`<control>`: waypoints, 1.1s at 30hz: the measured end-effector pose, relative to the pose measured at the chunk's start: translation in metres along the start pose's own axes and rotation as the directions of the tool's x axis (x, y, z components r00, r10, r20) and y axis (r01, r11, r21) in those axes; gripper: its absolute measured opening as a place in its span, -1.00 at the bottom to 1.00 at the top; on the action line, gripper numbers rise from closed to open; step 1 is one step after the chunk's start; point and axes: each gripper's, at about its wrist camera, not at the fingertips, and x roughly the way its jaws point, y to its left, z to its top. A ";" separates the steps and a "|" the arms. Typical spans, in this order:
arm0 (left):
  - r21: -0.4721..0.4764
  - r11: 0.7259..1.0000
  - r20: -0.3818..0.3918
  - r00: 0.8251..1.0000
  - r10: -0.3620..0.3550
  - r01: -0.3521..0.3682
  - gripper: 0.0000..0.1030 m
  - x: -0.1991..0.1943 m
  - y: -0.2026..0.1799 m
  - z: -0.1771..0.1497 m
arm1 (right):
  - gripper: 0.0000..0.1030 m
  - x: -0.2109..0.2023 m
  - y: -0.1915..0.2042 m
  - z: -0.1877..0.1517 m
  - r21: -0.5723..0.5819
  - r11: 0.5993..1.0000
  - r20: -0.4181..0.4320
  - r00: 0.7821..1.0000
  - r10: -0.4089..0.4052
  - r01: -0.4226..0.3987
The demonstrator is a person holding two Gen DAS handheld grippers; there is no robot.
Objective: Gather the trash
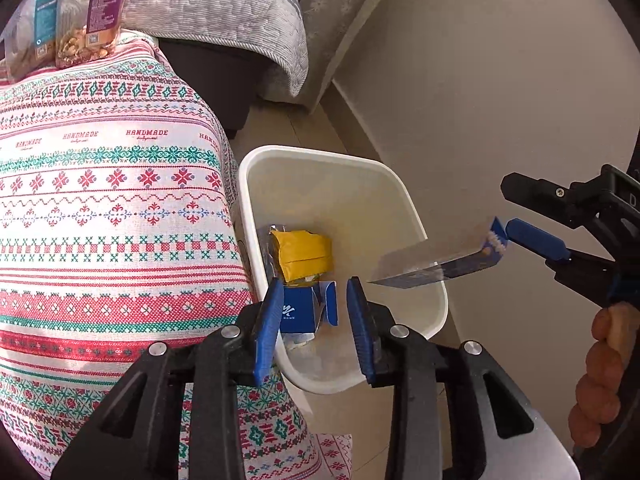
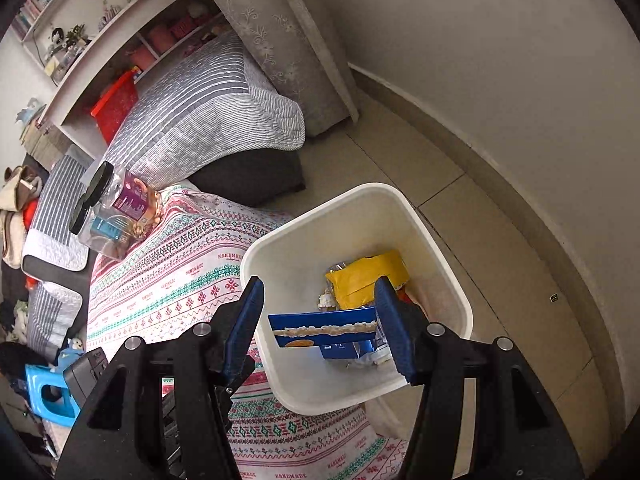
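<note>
We find the white bin [image 2: 448,240] beside the bench [image 1: 100,200] already holding a yellow packet [image 2: 366,278] and a blue carton [image 1: 298,306]. The left gripper [image 1: 314,316] stands open, empty, above it. The right gripper [image 2: 320,320] carries a flat blue wrapper [image 2: 324,328] over the bin, not yet dropped.

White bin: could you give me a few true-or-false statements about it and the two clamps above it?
1. The bin is empty. False: a yellow packet and a blue carton lie in it.
2. The right gripper holds a blue packet over the bin. True.
3. The left gripper is clamped on the yellow packet. False: its jaws are open above the bin, pinching nothing.
4. The bin stands beside the patterned cloth. True.
</note>
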 end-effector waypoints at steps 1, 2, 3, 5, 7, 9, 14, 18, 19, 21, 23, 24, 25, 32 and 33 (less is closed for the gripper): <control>0.006 1.000 0.005 1.000 0.009 -0.009 -0.31 -0.004 0.001 0.000 | 0.23 0.000 -0.001 0.001 0.008 1.000 0.003 1.000 -0.009 0.009; 0.009 1.000 0.009 1.000 0.015 -0.015 -0.30 -0.009 0.003 0.002 | 0.32 0.001 -0.002 0.001 0.014 1.000 0.006 1.000 -0.015 0.015; 0.010 1.000 0.013 1.000 0.021 -0.021 -0.23 -0.014 0.004 0.002 | 0.32 0.000 -0.002 0.001 0.016 1.000 0.008 1.000 -0.019 0.019; 0.014 0.999 0.024 0.999 0.038 -0.038 -0.13 -0.025 0.007 0.002 | 0.32 0.000 0.000 0.000 0.008 1.000 0.009 1.000 -0.019 0.019; 0.028 0.998 0.032 0.998 0.059 -0.059 -0.13 -0.038 0.010 0.000 | 0.32 -0.001 0.005 -0.001 -0.017 1.000 0.011 1.000 -0.022 0.022; 0.035 0.996 0.038 0.996 0.084 -0.085 -0.05 -0.054 0.016 -0.003 | 0.32 -0.002 0.012 -0.004 -0.047 0.999 0.015 1.000 -0.024 0.025; 0.025 0.987 0.062 0.985 0.159 -0.160 0.11 -0.095 0.033 -0.009 | 0.48 -0.011 0.043 -0.015 -0.174 0.985 0.044 0.999 0.000 0.007; -0.005 0.979 0.107 0.973 0.204 -0.205 0.32 -0.144 0.051 -0.011 | 0.55 -0.024 0.084 -0.035 -0.317 0.948 0.083 0.996 0.021 0.007; -0.008 0.977 0.120 0.970 0.212 -0.213 0.36 -0.155 0.056 -0.015 | 0.57 -0.026 0.094 -0.042 -0.350 0.937 0.090 0.996 0.019 0.014; -0.005 0.969 0.133 0.961 0.244 -0.245 0.37 -0.176 0.063 -0.025 | 0.58 -0.030 0.114 -0.060 -0.410 0.912 0.105 0.994 0.014 0.031; 0.002 0.961 0.140 0.952 0.273 -0.276 0.42 -0.196 0.068 -0.038 | 0.59 -0.039 0.130 -0.081 -0.456 0.890 0.122 0.992 0.032 0.028; 0.004 0.958 0.148 0.948 0.282 -0.286 0.51 -0.206 0.071 -0.045 | 0.60 -0.045 0.135 -0.093 -0.471 0.882 0.132 0.990 0.047 0.021; 0.005 0.956 0.162 0.944 0.289 -0.294 0.59 -0.217 0.074 -0.052 | 0.66 -0.051 0.139 -0.103 -0.479 0.878 0.144 0.988 0.062 0.015; 0.010 0.952 0.209 0.932 0.296 -0.305 0.79 -0.245 0.082 -0.084 | 0.86 -0.084 0.137 -0.165 -0.438 0.897 0.252 0.966 0.056 0.062; 0.009 0.957 0.211 0.936 0.282 -0.290 0.80 -0.246 0.080 -0.087 | 0.86 -0.084 0.133 -0.172 -0.423 0.903 0.259 0.965 0.039 0.077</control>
